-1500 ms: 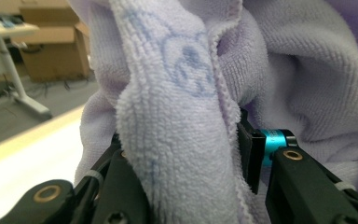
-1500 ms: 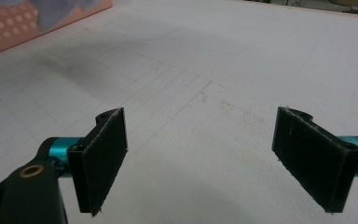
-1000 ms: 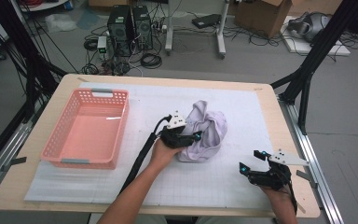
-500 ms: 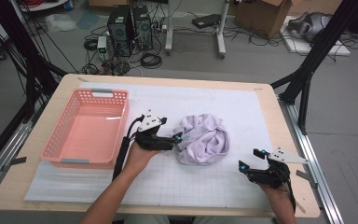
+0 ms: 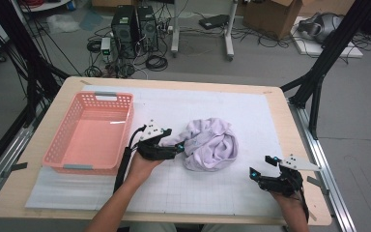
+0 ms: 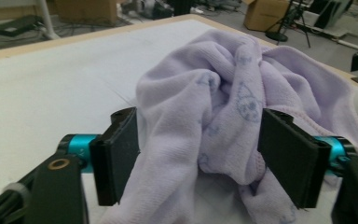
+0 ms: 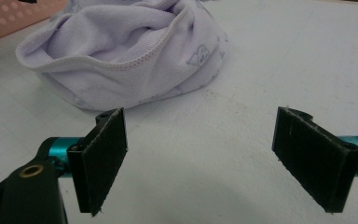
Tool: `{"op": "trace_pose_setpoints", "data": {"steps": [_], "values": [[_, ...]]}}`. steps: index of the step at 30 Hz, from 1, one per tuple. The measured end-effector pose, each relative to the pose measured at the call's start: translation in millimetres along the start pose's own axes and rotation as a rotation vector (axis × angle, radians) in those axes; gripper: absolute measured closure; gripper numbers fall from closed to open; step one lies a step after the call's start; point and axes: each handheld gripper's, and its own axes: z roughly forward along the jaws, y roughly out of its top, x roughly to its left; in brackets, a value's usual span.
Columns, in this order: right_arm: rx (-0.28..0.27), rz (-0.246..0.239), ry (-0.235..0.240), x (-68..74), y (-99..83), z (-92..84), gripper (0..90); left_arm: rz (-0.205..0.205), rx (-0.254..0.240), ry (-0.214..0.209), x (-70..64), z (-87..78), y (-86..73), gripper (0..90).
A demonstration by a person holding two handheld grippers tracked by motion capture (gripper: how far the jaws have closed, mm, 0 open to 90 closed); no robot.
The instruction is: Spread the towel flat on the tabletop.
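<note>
Lilac cotton garment (image 5: 210, 144), soft knit with a faint printed animal motif and a stitched hem, lying crumpled in a rounded heap on the white gridded mat (image 5: 251, 108) that covers the bench (image 5: 280, 104). Landmark for all places below: the garment. Left hand-held gripper (image 5: 178, 148), black with teal fittings and a grey three-cornered plate on top, sits at the garment's near-left edge; in the left gripper view (image 6: 198, 161) a thick fold of the cloth lies between the two black pads, which stand apart at either side of it, the jaws having just eased in from their widest, the left pad clear of the cloth and the fold not pinched. Right hand-held gripper (image 5: 261, 166), same make, rests on the mat to the garment's near-right, well apart from it; in the right gripper view (image 7: 200, 158) its jaws gape wide over bare mat, nothing between them. Pink plastic lattice basket (image 5: 58, 142), rectangular, stands left of the garment, beyond the left hand-held gripper, touching neither.
</note>
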Motion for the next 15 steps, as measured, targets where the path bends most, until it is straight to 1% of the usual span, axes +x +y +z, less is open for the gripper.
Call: {"op": "trace_pose_setpoints", "data": {"steps": [1, 4, 5, 6, 8, 9, 10, 11, 12, 13, 15], "values": [[0.002, -0.001, -0.002, -0.1, 0.0, 0.1, 16.9, 0.005, 0.007, -0.009, -0.6, 1.5, -0.6, 32.5], [0.002, 0.003, -0.005, -0.7, 1.1, 2.4, 16.9, 0.032, 0.035, -0.015, -3.0, 8.0, -0.6, 35.2], [0.001, 0.003, -0.004, -0.7, 1.9, 3.7, 16.8, 0.032, 0.035, -0.015, -3.0, 8.0, -0.6, 37.0], [0.001, 0.0, -0.004, -0.6, 2.7, 5.0, 16.9, 0.028, 0.046, -0.027, -4.3, 13.4, 1.5, 37.8], [0.004, -0.003, -0.01, -0.5, 4.2, 7.5, 16.9, 0.038, 0.055, -0.039, -6.8, 21.1, 5.0, 38.8], [0.004, -0.006, -0.013, -1.0, 4.9, 9.0, 17.0, 0.038, 0.055, -0.039, -6.8, 21.1, 5.0, 38.8], [0.007, -0.001, -0.017, -1.2, 5.6, 10.3, 17.6, 0.039, 0.059, -0.047, -9.0, 25.4, 6.5, 38.8], [0.01, -0.004, -0.023, -2.3, 6.4, 12.2, 18.2, 0.05, 0.071, -0.058, -12.0, 31.8, 7.8, 38.8], [0.007, -0.004, -0.024, -3.1, 6.9, 13.6, 18.9, 0.06, 0.091, -0.059, -18.0, 41.5, 8.8, 38.9], [0.006, 0.001, -0.018, -4.3, 7.7, 15.4, 20.4, 0.063, 0.102, -0.059, -21.7, 46.3, 8.7, 39.0], [0.003, 0.018, 0.004, -7.2, 9.3, 19.9, 22.8, 0.075, 0.107, -0.053, -27.4, 53.3, 8.2, 38.9]]}}
